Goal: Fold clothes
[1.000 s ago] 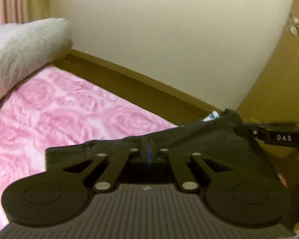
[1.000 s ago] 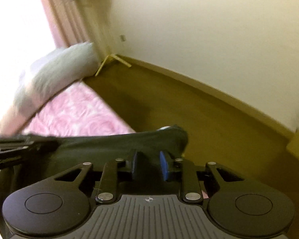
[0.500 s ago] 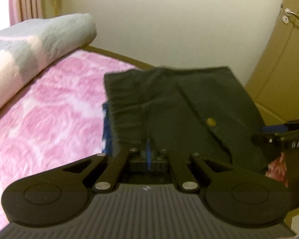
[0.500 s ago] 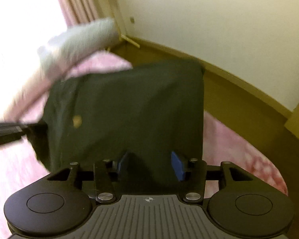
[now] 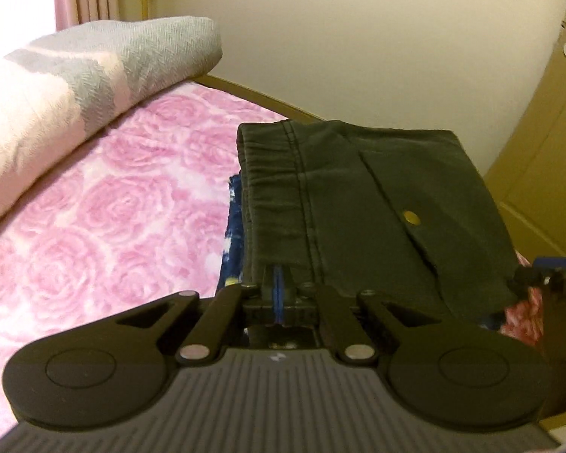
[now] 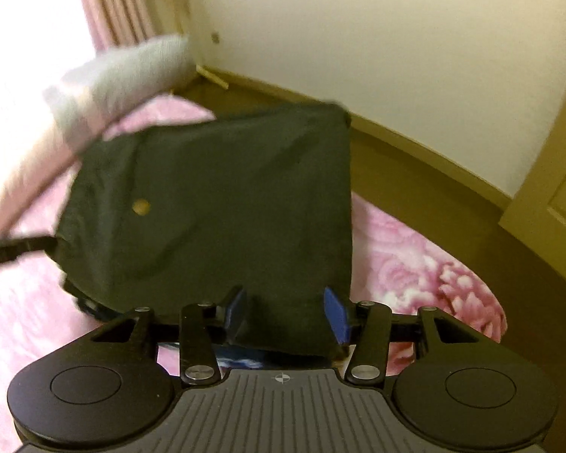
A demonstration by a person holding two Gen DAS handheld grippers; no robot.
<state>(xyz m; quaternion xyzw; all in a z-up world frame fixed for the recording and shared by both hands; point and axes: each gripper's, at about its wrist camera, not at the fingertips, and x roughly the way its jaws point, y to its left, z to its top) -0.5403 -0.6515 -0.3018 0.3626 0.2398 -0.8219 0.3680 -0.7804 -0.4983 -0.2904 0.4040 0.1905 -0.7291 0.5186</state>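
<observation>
Since a second ago both hands swung forward over the bed and the dark green shorts [image 5: 358,196] went from a bunched strip to a folded slab lying flat. Shorts rest on the pink rose bedspread [image 5: 113,207], on top of a blue patterned garment [image 5: 233,222] that peeks out at the left edge. Brass snap [image 5: 411,217] on the pocket faces up. Left gripper [image 5: 278,283] is clenched tight at the near hem of the shorts; whether cloth is pinched between its pads, cannot tell. Right gripper [image 6: 285,311] has let go, blue pads apart, near edge of the shorts lying loose between them, not pressed. Folded grey-and-cream blanket [image 5: 75,75] sits at the head of the bed, well apart from the shorts. Right wrist view is motion-blurred.
</observation>
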